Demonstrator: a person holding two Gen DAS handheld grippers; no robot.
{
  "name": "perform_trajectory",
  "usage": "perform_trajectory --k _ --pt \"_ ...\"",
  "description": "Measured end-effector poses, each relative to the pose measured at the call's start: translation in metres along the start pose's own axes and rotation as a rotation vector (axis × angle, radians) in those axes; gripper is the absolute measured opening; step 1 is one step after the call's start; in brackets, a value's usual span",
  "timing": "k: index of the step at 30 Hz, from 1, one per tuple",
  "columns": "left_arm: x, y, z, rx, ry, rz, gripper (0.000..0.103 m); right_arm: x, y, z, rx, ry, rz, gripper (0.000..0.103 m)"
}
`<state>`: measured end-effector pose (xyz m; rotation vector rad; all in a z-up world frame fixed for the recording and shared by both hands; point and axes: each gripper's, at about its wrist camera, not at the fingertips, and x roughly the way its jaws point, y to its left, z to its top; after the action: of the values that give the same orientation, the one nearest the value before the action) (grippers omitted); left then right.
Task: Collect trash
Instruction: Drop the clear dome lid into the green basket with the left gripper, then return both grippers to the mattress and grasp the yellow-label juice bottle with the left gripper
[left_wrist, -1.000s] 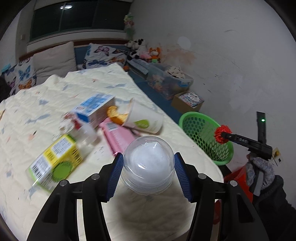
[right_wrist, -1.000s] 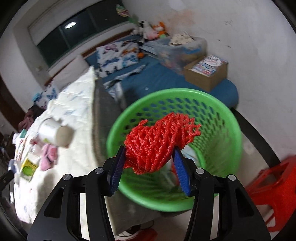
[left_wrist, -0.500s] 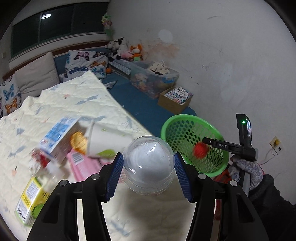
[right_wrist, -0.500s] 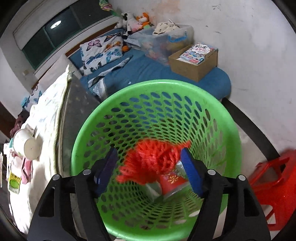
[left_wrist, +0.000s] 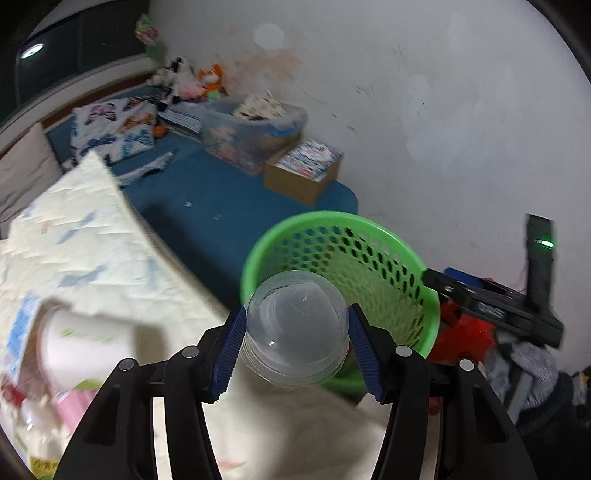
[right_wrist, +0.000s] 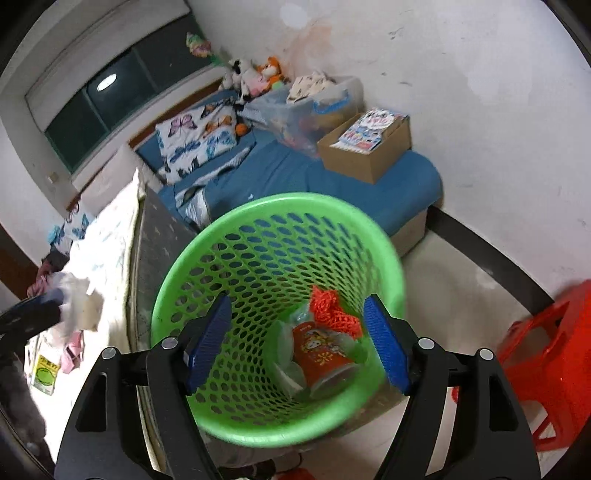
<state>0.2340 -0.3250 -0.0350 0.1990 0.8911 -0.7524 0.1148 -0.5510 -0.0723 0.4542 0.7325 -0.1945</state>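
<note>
The left tongs (left_wrist: 297, 345) clamp a clear dome lid (left_wrist: 297, 328) near the green bin's (right_wrist: 184, 280) rim; released early, it lands on the bed (left_wrist: 92, 258). The right tongs (right_wrist: 297, 339), just opened, are empty above the bin.

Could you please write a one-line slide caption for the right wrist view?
Open right gripper above the green basket, red foam net and red paper cup inside.

Net (right_wrist: 334, 312) and cup (right_wrist: 323, 356) in basket (right_wrist: 229, 225), beside bed (right_wrist: 110, 236)
</note>
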Motion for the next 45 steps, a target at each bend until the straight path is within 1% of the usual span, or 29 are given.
perform_trajectory --k 5,7,10,12,13,15,16,18,20,21,24,28,30,32,35,40,42,45 --pt "0.044 -0.026 0.022 0.019 0.067 -0.047 0.055 -0.025 -0.018 -0.013 0.042 -0.034 -0.008 0.074" --pt "0.065 -0.038 0.033 0.036 0.097 -0.053 0.055 -0.033 -0.023 -0.018 0.058 -0.041 -0.012 0.074" --pt "0.087 -0.054 0.048 0.066 0.115 -0.046 0.055 -0.039 -0.029 -0.025 0.073 -0.047 -0.023 0.074" --pt "0.101 -0.063 0.057 0.068 0.118 -0.047 0.055 -0.043 -0.034 -0.028 0.086 -0.054 -0.027 0.074" --pt "0.108 -0.066 0.062 0.065 0.127 -0.063 0.055 -0.045 -0.036 -0.030 0.090 -0.055 -0.026 0.074" --pt "0.115 -0.073 0.065 0.059 0.138 -0.071 0.060 -0.048 -0.040 -0.032 0.099 -0.057 -0.028 0.074" --pt "0.117 -0.075 0.068 0.058 0.129 -0.075 0.067 -0.049 -0.041 -0.033 0.099 -0.058 -0.027 0.074" --pt "0.116 -0.079 0.069 0.058 0.105 -0.067 0.068 -0.051 -0.040 -0.033 0.094 -0.064 -0.032 0.074" --pt "0.109 -0.077 0.069 0.054 0.086 -0.091 0.068 -0.052 -0.038 -0.034 0.083 -0.071 -0.037 0.074" --pt "0.104 -0.076 0.069 0.056 0.072 -0.089 0.068 -0.052 -0.037 -0.034 0.079 -0.072 -0.036 0.074" --pt "0.081 -0.068 0.066 0.054 0.029 -0.069 0.068 -0.054 -0.032 -0.036 0.068 -0.078 -0.019 0.074" --pt "0.037 -0.047 0.052 0.029 -0.024 -0.051 0.068 -0.056 -0.018 -0.034 0.049 -0.079 0.012 0.074" --pt "0.019 -0.038 0.043 0.025 -0.044 -0.019 0.068 -0.058 -0.006 -0.033 0.026 -0.082 0.025 0.074" --pt "-0.003 -0.026 0.031 0.014 -0.059 -0.012 0.068 -0.060 0.008 -0.031 -0.001 -0.085 0.044 0.074" --pt "-0.032 -0.007 0.009 -0.005 -0.090 0.041 0.068 -0.062 0.029 -0.030 -0.044 -0.081 0.071 0.074" --pt "-0.075 0.033 -0.034 -0.090 -0.117 0.086 0.068 -0.059 0.071 -0.032 -0.123 -0.064 0.121 0.075" --pt "-0.088 0.046 -0.046 -0.117 -0.128 0.102 0.068 -0.056 0.088 -0.034 -0.151 -0.056 0.141 0.077" --pt "-0.110 0.066 -0.067 -0.146 -0.147 0.151 0.068 -0.052 0.111 -0.036 -0.188 -0.043 0.172 0.078"
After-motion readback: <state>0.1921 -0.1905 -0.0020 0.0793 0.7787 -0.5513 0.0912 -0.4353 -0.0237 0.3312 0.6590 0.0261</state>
